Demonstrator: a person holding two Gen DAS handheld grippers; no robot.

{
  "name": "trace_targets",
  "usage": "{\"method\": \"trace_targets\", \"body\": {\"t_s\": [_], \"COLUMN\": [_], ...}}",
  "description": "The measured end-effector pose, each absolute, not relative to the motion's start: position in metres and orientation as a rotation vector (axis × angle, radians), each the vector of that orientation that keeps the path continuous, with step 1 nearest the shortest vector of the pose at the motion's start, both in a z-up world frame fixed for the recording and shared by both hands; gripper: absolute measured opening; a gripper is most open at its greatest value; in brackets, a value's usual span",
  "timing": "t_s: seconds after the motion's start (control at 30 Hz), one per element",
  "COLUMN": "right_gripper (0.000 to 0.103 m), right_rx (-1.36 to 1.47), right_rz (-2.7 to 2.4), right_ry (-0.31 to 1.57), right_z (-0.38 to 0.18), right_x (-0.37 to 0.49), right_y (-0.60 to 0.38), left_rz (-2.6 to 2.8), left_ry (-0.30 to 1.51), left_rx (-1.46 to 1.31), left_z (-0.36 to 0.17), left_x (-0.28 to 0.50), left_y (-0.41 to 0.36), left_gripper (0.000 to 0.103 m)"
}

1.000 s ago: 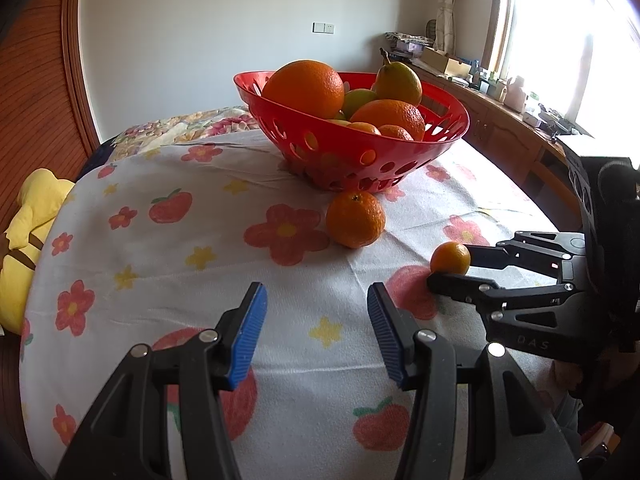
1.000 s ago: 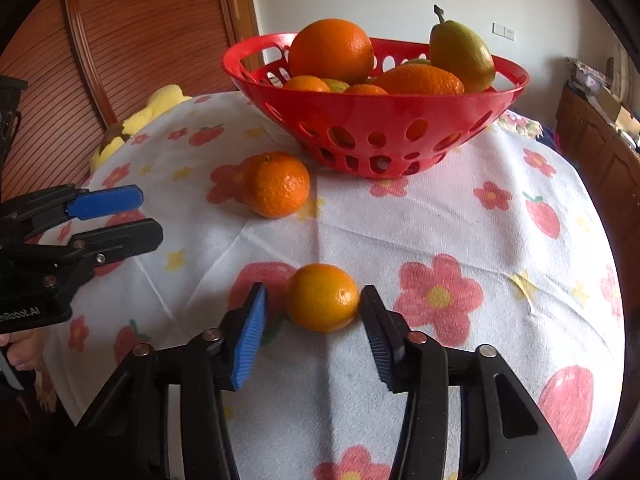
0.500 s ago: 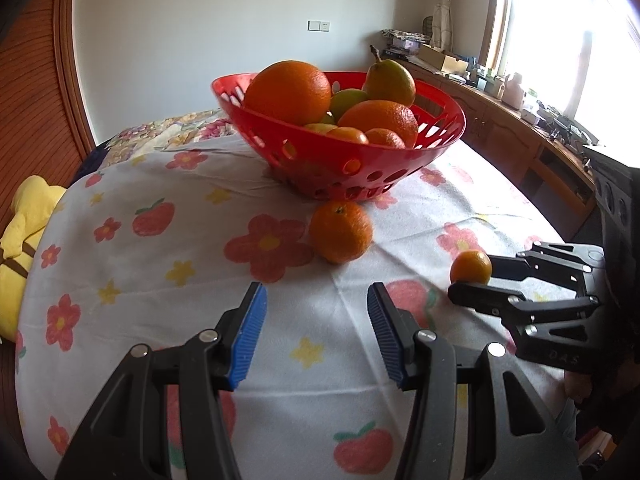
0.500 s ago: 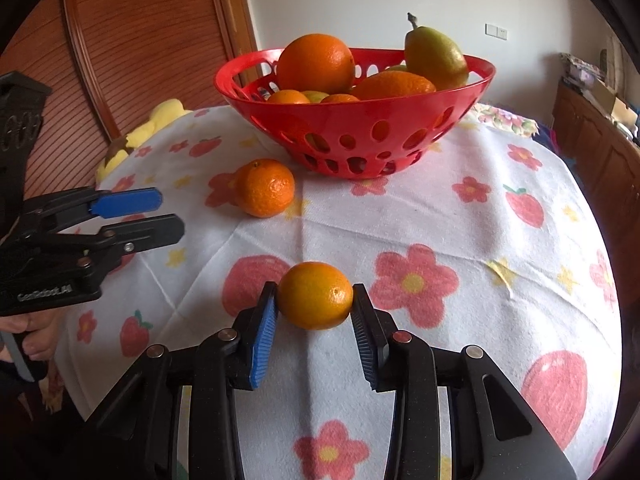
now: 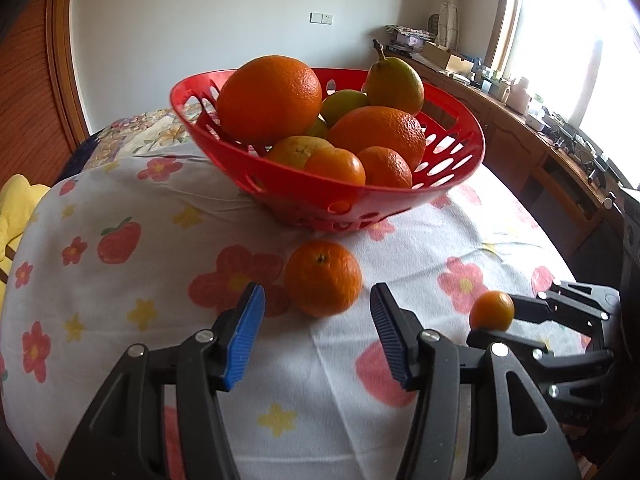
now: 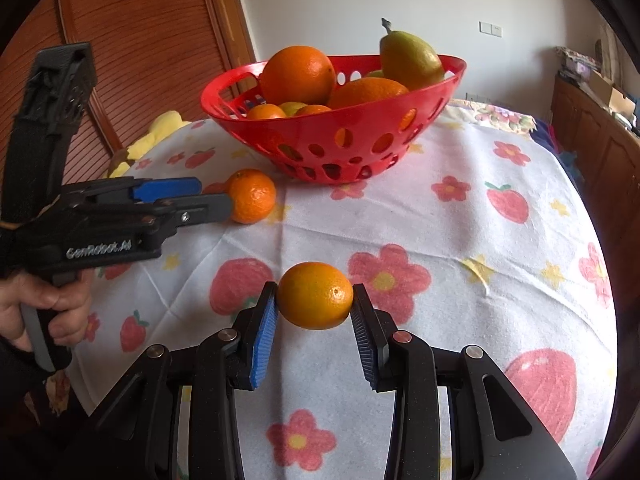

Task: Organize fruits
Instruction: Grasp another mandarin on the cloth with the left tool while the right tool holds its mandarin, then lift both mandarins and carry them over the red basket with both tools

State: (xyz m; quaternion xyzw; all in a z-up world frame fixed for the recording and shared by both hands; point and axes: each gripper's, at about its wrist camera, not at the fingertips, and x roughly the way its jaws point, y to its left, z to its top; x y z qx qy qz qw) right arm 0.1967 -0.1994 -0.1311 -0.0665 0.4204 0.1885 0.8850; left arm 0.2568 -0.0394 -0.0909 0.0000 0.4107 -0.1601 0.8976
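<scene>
A red basket [image 5: 304, 196] holds several oranges and a pear in the middle of the flowered tablecloth; it also shows in the right wrist view [image 6: 360, 136]. A mandarin [image 5: 322, 278] lies on the cloth in front of the basket. My left gripper [image 5: 318, 330] is open, its pads just short of that mandarin on either side; in the right wrist view the gripper [image 6: 200, 196] reaches the mandarin [image 6: 253, 196]. My right gripper [image 6: 315, 322] is shut on a small orange [image 6: 315, 295], also seen in the left wrist view [image 5: 492, 311].
A yellow cushion [image 5: 16, 208] lies off the table's left edge. A wooden sideboard [image 5: 532, 148] with clutter runs along the right wall under a bright window. A wooden door [image 6: 132, 52] stands behind the table.
My right gripper closed on the small orange. My left gripper moved forward toward the mandarin, which now sits just ahead of its open pads.
</scene>
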Motion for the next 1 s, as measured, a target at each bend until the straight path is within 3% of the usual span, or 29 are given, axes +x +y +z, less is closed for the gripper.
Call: {"method": "trace_targets", "body": {"t_s": [0.6,0.73,1.0], "right_gripper": [0.036,0.036,0.036], "right_rx": [-0.128,-0.132,-0.14], "right_rz": [0.39,0.389,0.381], "right_ry": [0.895,0.898,0.898], "right_z": [-0.136,-0.137,-0.136], "right_x": [0.205,0.206,0.205], "right_y": [-0.202,-0.2,-0.198], "left_rz": [-0.363,-0.367,-0.379], "left_ry": [0.903,0.896,0.88], "left_rx": [0.026,0.028,0.039], "left_z": [-0.104,-0.103,-0.101], "left_x": [0.282,0.282,0.269], "left_y": [-0.052,-0.054,-0.05], "left_gripper": [0.055,0.047,0.045]}}
